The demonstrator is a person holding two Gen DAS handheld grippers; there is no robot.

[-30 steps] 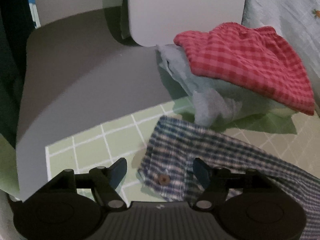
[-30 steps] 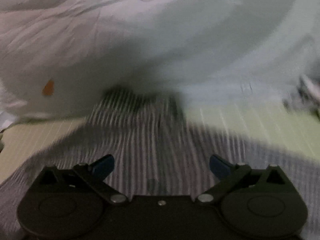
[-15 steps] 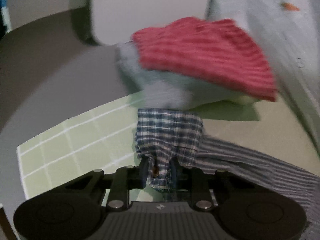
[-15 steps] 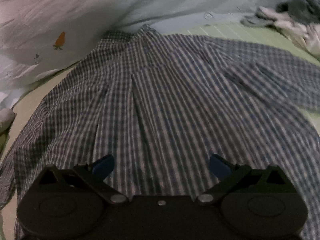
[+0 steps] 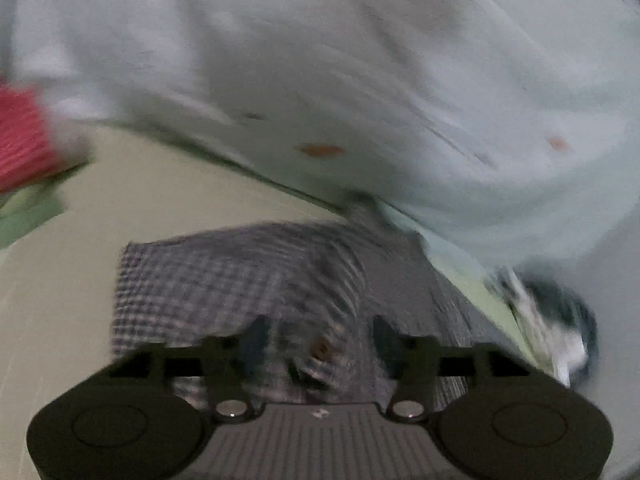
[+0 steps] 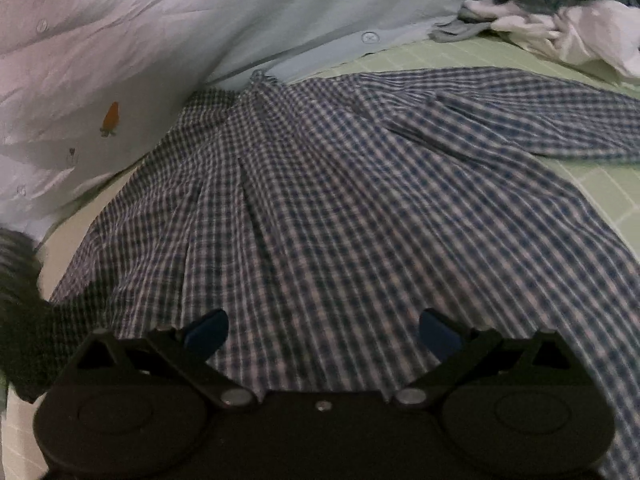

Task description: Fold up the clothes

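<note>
While the left wrist view is smeared with blur, its main shapes can be made out: at the far left edge sits a red garment (image 5: pixel 20 136), resting on a pale green sheet (image 5: pixel 168 200) that covers the bed. Further right, in the lower middle, a blue and white checked shirt (image 5: pixel 208 280) lies bunched on the sheet, with a brown button (image 5: pixel 321 347) showing on a cuff-like fold. That fold sits between the 2 fingers of the left gripper (image 5: pixel 316 340), which stand apart on either side of it; whether either finger touches the cloth cannot be told through the blur. Above and to the right, a pale blue quilt (image 5: pixel 360 80) with small orange marks fills most of the frame, and a blurred dark and white bundle (image 5: pixel 560 320) lies at the right edge. In the right wrist view, the quilt (image 6: pixel 120 40) occupies the upper left, printed with a small orange carrot (image 6: pixel 110 118). The checked shirt (image 6: pixel 340 200) is spread wide across the middle of the green grid-patterned sheet (image 6: pixel 608 188), 1 sleeve reaching to the right. Low in the frame, the right gripper (image 6: pixel 324 330) hovers over the shirt with its 2 blue-tipped fingers spread wide, holding nothing. At the upper right, a heap of white and dark grey clothes (image 6: pixel 568 28) lies on the sheet, apart from the shirt.
</note>
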